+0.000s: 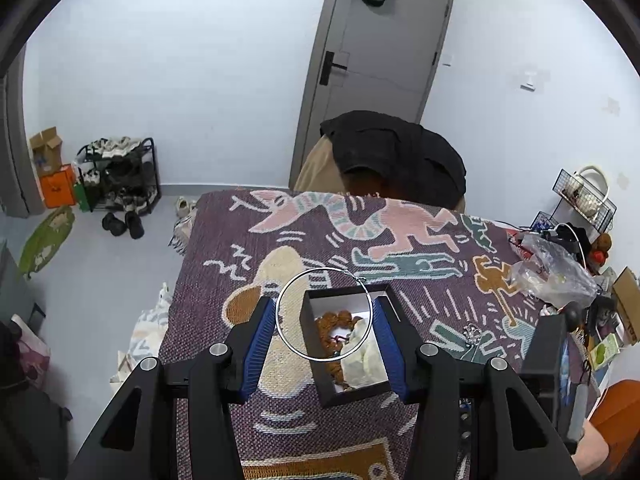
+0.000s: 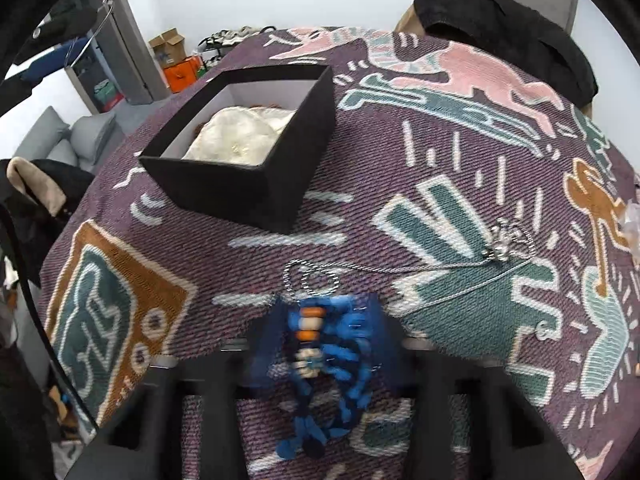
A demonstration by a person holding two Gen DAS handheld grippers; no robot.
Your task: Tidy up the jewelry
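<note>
A black box with a white lining stands on the patterned cloth; it holds brown beads and a cream pouch. My left gripper hangs above the box, its blue pads touching a thin silver hoop that spans the gap between them. In the right wrist view the box stands at the upper left. My right gripper is shut on a blue braided bracelet with orange and white beads. A silver chain necklace lies on the cloth to the right.
The purple patterned cloth covers the table. A clear plastic bag and clutter sit at the right edge. A chair with a black garment stands behind the table, with a grey door beyond. A shoe rack is on the floor to the left.
</note>
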